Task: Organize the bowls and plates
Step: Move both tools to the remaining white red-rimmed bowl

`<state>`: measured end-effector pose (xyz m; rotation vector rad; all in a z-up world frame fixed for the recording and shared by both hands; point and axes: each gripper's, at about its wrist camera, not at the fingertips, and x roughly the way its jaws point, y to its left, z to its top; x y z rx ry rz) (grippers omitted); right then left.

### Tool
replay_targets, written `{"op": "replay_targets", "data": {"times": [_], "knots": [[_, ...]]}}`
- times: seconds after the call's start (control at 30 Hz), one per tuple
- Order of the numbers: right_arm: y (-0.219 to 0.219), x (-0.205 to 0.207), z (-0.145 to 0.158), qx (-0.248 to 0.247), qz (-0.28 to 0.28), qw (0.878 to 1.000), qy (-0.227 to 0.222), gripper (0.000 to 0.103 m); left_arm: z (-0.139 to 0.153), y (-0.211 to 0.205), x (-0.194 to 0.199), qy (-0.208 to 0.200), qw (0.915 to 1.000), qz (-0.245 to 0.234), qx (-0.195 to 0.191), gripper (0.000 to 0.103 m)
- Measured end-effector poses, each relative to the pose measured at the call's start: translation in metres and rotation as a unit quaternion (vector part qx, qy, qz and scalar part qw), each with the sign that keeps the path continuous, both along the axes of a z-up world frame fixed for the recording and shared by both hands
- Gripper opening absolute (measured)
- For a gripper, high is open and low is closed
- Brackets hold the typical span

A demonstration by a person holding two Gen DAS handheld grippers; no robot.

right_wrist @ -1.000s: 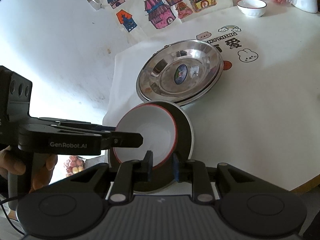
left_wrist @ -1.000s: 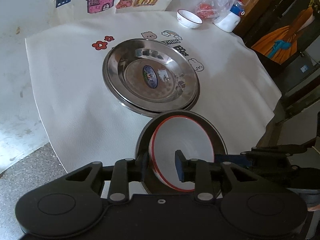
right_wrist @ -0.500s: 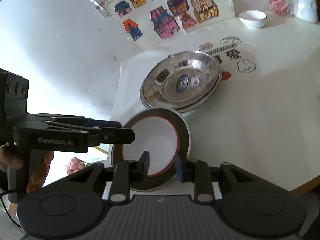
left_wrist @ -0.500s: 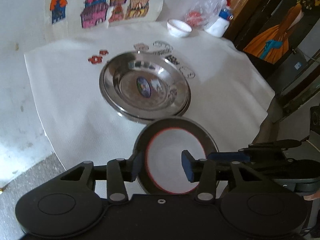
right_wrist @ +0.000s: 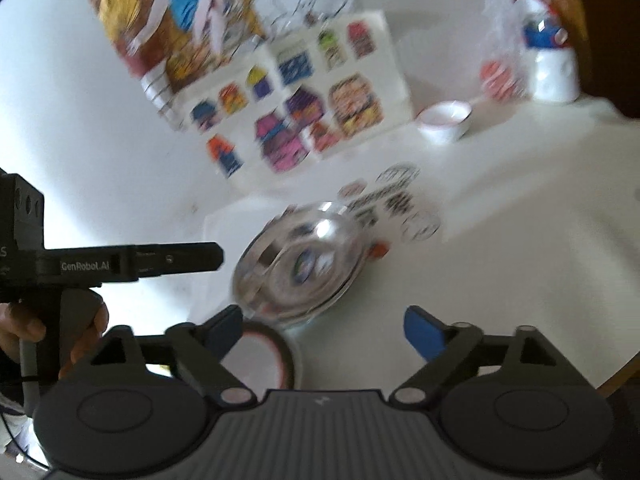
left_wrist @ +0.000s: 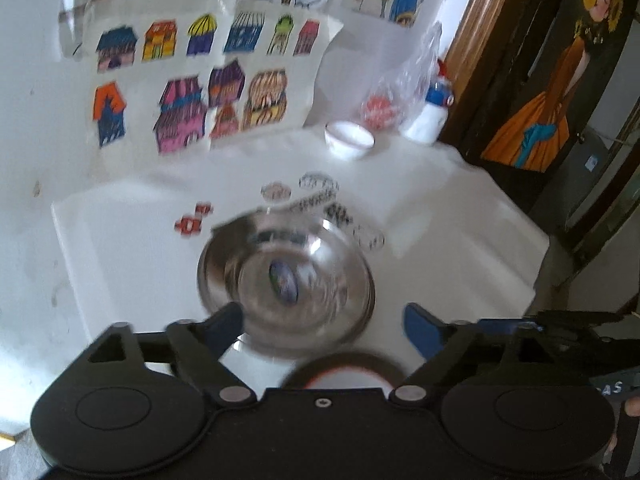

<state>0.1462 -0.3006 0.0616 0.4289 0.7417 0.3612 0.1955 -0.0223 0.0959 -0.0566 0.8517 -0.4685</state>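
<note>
A stack of shiny steel plates [left_wrist: 286, 280] [right_wrist: 300, 272] lies mid-table on the white cloth [left_wrist: 440, 216]. Just below it, a white bowl with a red rim [left_wrist: 344, 378] [right_wrist: 260, 360] rests inside a dark plate [left_wrist: 344, 360] [right_wrist: 291, 354], half hidden by the gripper bodies. My left gripper [left_wrist: 324, 326] hovers above them, its jaws opening with nothing between them. My right gripper [right_wrist: 324, 326] is likewise opening and empty, the bowl under its left finger. A small white bowl [left_wrist: 348, 140] [right_wrist: 444, 120] stands at the far edge.
A clear bag with red contents [left_wrist: 384, 100] and a white bottle [left_wrist: 428, 116] stand beside the small bowl. Coloured drawings [left_wrist: 188, 108] cover the wall behind. The table drops off at the right edge [left_wrist: 536, 264]. A person's hand [right_wrist: 24, 328] holds the left gripper [right_wrist: 160, 258].
Both grippers let go of the red-rimmed bowl and dark plate and spread wide. Both pulled back, rose and tilted upward, so the bowl slid to the bottom of each view.
</note>
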Motion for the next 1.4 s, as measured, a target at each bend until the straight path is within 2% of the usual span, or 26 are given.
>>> {"op": "replay_targets", "data": {"times": [0.2,0.4,0.53,0.63,0.7,1.0,1.2,1.33,1.4], "knots": [[-0.028,0.016,-0.009,-0.004,-0.059,0.998,-0.031,0.103,0.005,-0.014,0.033,-0.022,0.9995,0.015,-0.02,0.102],[-0.059,0.048,-0.021,0.029,-0.106,0.993,-0.035,0.103,0.006,-0.034,0.072,-0.053,0.9979,0.031,-0.022,0.102],[-0.071,0.08,-0.032,0.044,-0.138,0.989,-0.021,0.103,0.006,-0.052,0.101,-0.092,0.9946,0.049,-0.003,0.102],[-0.081,0.106,-0.043,0.058,-0.162,0.985,0.008,0.103,0.004,-0.07,0.125,-0.119,0.9891,0.062,0.06,0.102],[-0.089,0.122,-0.047,0.074,-0.178,0.981,0.012,0.103,0.002,-0.074,0.141,-0.131,0.9863,0.068,0.072,0.102],[-0.105,0.213,-0.051,0.086,-0.23,0.969,-0.004,0.103,-0.019,-0.097,0.222,-0.112,0.988,0.078,0.073,0.102],[-0.114,0.263,-0.064,0.099,-0.24,0.966,-0.004,0.103,-0.043,-0.121,0.263,-0.123,0.985,0.08,0.091,0.102],[-0.107,0.281,-0.076,0.053,-0.249,0.967,-0.001,0.103,-0.053,-0.128,0.285,-0.103,0.9874,0.083,0.088,0.102],[-0.105,0.286,-0.085,0.061,-0.246,0.967,-0.003,0.103,-0.057,-0.132,0.295,-0.089,0.9896,0.082,0.078,0.102]]}}
